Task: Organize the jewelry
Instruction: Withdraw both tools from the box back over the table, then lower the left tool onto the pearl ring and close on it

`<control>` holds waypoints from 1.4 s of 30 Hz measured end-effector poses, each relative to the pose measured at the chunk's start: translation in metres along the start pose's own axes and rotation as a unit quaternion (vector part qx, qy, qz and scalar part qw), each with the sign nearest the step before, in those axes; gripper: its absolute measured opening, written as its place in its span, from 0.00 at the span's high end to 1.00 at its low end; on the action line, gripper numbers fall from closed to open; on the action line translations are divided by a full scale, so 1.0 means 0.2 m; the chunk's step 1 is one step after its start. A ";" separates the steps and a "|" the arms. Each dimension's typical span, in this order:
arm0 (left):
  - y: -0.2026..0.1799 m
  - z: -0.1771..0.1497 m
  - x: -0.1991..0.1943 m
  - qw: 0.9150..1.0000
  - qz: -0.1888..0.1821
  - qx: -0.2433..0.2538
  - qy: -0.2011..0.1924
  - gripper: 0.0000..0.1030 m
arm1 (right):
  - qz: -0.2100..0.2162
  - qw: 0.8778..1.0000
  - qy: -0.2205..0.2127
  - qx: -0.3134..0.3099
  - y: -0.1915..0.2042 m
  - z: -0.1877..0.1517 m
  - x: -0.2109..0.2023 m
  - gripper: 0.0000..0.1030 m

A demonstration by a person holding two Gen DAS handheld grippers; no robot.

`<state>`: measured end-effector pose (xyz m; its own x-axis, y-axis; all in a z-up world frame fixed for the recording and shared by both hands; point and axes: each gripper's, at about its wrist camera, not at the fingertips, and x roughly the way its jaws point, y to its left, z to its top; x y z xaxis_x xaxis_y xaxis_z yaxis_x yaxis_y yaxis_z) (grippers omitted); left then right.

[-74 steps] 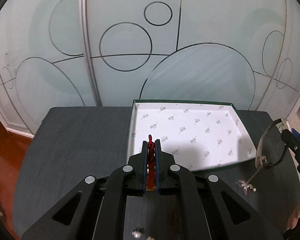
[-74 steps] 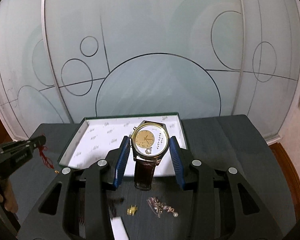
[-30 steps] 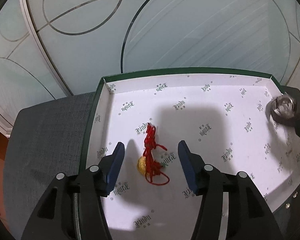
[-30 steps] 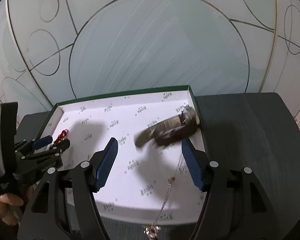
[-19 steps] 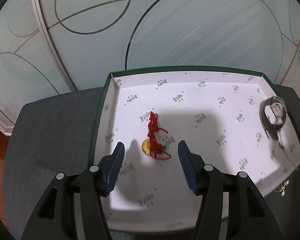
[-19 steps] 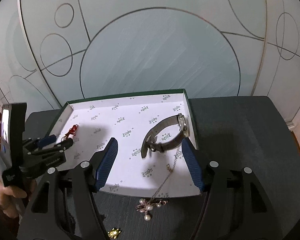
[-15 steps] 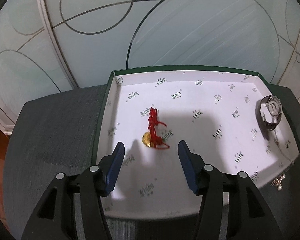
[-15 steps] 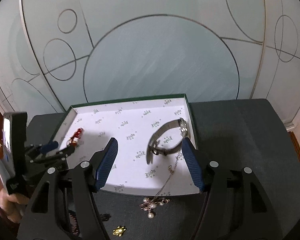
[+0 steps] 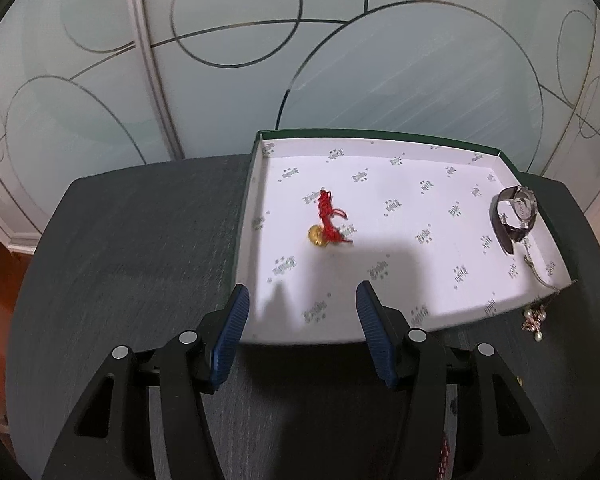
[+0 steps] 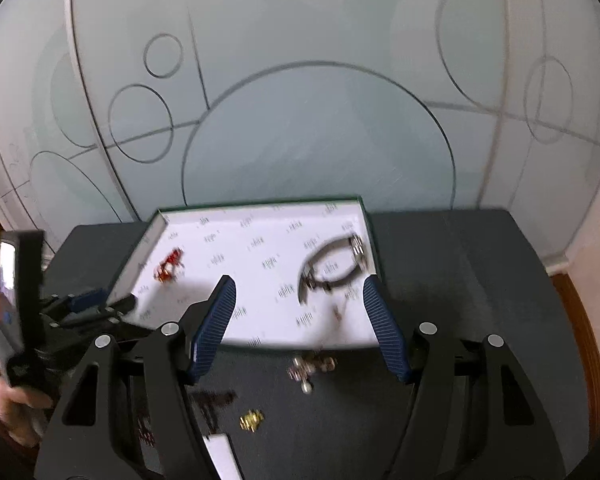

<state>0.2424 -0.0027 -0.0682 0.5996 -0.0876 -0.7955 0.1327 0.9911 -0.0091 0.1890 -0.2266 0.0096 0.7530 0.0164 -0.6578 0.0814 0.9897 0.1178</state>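
Note:
A shallow green box with a white printed lining (image 9: pixel 452 312) (image 10: pixel 260 332) sits on the dark table. In it lie a red cord bracelet with a gold charm (image 9: pixel 327 220) (image 10: pixel 169 266) and a wristwatch with a dark strap (image 9: pixel 516 216) (image 10: pixel 332 268). A thin chain necklace (image 9: pixel 538 276) hangs over the box's front rim, and its pearl pendant (image 9: pixel 534 320) (image 10: pixel 310 366) rests on the table. My left gripper (image 9: pixel 300 308) is open and empty above the box's front edge. My right gripper (image 10: pixel 296 298) is open and empty near the front rim.
A small gold piece (image 10: pixel 251 420), a dark item (image 10: pixel 214 400) and a white card (image 10: pixel 222 456) lie on the table near me. The left gripper and the hand holding it (image 10: pixel 60 312) show at the left in the right wrist view. Patterned glass doors (image 9: pixel 300 60) stand behind the table.
Both grippers released their items into the box and have pulled back toward the table's near side. The bracelet and watch stay in the box; the necklace pendant hangs outside.

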 end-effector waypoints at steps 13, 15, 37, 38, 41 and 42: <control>0.08 -0.27 -0.14 0.999 0.005 -0.031 0.016 0.46 | -0.007 0.997 0.049 0.066 -0.17 -0.39 -0.06 0.37; 0.11 -0.31 -0.15 0.999 0.006 -0.041 0.021 0.46 | -0.008 0.996 0.052 0.066 -0.17 -0.44 -0.08 0.37; 0.20 -0.64 -0.29 0.997 -0.005 -0.078 0.029 0.47 | 0.002 0.996 0.065 0.056 -0.16 -0.63 -0.16 0.37; 0.20 -0.64 -0.29 0.997 -0.006 -0.078 0.029 0.47 | 0.002 0.996 0.066 0.057 -0.16 -0.63 -0.16 0.37; 0.18 -0.63 -0.27 0.997 -0.004 -0.073 0.027 0.47 | 0.002 0.996 0.067 0.056 -0.15 -0.64 -0.15 0.37; 0.17 -0.62 -0.27 0.997 -0.006 -0.073 0.026 0.48 | 0.002 0.996 0.066 0.056 -0.15 -0.63 -0.15 0.37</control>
<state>0.1168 0.0479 -0.1016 0.5556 -0.0979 -0.8257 0.0215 0.9944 -0.1035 0.0803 -0.2397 -0.0682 0.6612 0.0467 -0.7488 0.1562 0.9676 0.1982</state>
